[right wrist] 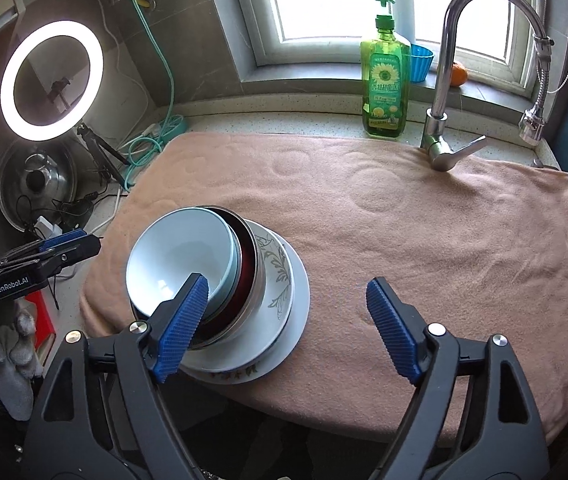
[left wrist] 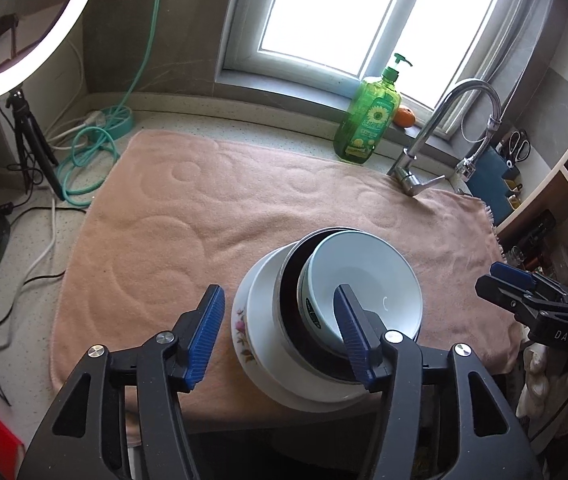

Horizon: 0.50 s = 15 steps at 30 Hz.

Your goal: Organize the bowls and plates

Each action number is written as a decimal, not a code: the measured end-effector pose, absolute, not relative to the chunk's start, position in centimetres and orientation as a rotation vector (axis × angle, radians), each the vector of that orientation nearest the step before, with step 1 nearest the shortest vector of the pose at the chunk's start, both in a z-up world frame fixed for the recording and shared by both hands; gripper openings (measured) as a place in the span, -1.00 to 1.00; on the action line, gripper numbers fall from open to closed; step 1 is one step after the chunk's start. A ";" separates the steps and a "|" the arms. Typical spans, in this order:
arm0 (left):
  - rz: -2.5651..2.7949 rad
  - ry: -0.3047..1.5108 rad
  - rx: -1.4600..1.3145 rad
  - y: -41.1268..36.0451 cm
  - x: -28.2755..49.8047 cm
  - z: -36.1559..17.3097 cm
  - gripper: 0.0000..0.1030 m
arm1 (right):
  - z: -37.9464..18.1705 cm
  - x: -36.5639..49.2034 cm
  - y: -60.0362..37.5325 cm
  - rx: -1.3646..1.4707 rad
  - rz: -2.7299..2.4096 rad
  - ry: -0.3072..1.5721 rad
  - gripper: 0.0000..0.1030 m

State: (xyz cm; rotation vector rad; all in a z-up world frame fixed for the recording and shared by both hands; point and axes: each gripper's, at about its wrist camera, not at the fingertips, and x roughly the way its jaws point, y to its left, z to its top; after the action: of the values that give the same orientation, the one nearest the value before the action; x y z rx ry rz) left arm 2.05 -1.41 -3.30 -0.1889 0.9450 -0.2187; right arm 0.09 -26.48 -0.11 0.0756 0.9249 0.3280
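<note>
Stack lower centre, on pink towel (right wrist: 424,216): white plate (right wrist: 298,300) under floral dish (right wrist: 280,280), dark metal-rimmed bowl (right wrist: 250,264), pale bowl (right wrist: 180,256) tilted on top. Glazed, heavy, slippery, breakable; pinch rims. Left gripper (left wrist: 280,336) and right gripper (right wrist: 288,326) released, empty.

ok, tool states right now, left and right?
Left tool: open, holding nothing, over the stacked bowls.
Right tool: open, holding nothing.

Towel (right wrist: 424,240) free R of dish stack (right wrist: 220,280) — faucet (right wrist: 444,80), soap btl (right wrist: 384,76) block rear.
</note>
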 end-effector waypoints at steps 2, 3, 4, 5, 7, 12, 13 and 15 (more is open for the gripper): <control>-0.224 0.945 -0.177 -1.8 1.8 -3.1 0.23 | 0.0 0.0 -26.7 0.095 0.323 0.925 0.65; -0.223 0.938 -0.171 -1.9 1.6 -3.0 0.23 | -0.1 0.0 -26.8 0.106 0.322 0.928 0.65; -0.219 0.932 -0.164 -2.0 1.5 -2.9 0.23 | -0.1 -0.1 -26.9 0.115 0.319 0.931 0.66; -0.216 0.928 -0.161 -2.1 1.3 -2.7 0.23 | -0.2 -0.2 -27.0 0.123 0.319 0.933 0.66; -0.210 0.920 -0.164 -2.1 0.9 -2.5 0.23 | -0.1 -0.4 -27.2 0.126 0.311 0.924 0.66; -0.192 0.899 -0.157 -2.0 0.0 -1.9 0.24 | 0.8 -1.3 -27.4 0.115 0.290 0.887 0.66; -0.187 0.893 -0.152 -2.0 -0.1 -1.8 0.25 | 1.0 -1.4 -27.4 0.115 0.290 0.881 0.66; -0.174 0.881 -0.133 -2.0 -0.4 -1.6 0.25 | 1.3 -1.6 -27.3 0.112 0.287 0.869 0.66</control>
State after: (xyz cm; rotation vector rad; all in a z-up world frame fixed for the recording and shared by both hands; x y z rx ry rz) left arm -0.44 -2.05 -1.56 -0.1325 0.8809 -0.1744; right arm -1.59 -27.33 1.28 0.1118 0.8692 0.2866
